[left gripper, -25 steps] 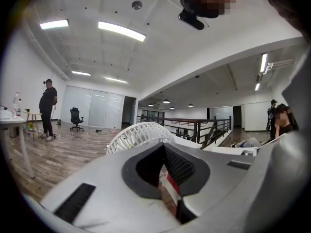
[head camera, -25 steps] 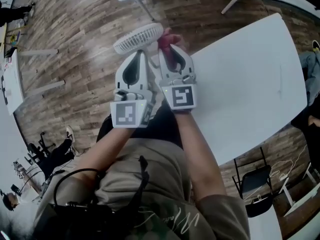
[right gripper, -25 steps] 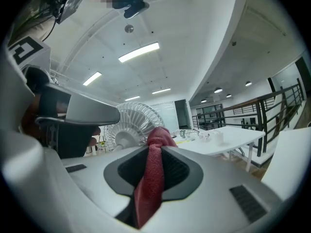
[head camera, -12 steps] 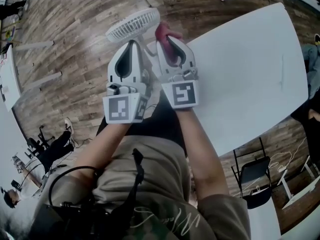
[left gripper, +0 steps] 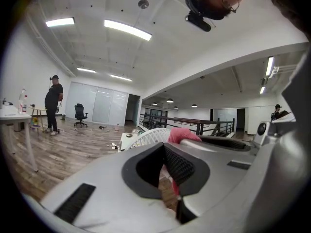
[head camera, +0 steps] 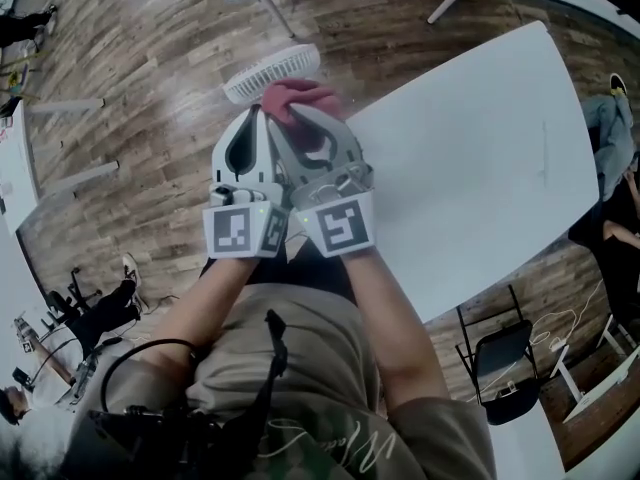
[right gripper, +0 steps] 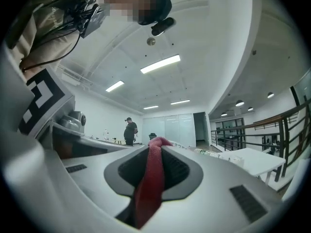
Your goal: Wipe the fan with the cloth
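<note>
One white table (head camera: 480,168). One fan (head camera: 270,73) standing just beyond grippers, near table corner. Two grippers: left gripper (head camera: 257,118) sitting closed beside fan; right gripper (head camera: 300,113) clamping one red cloth (head camera: 297,96), seemingly against fan rim. You are wiping: be pressing lightly, following grille curve, avoiding tipping fan.

Left gripper (left gripper: 163,145), fingers pressed together on nothing, faces a white fan (left gripper: 146,136), with a pink cloth (left gripper: 182,135) just right of it. Far behind, a person (left gripper: 53,103) in black stands near a chair (left gripper: 79,114) on a wood floor (left gripper: 63,152).
</note>
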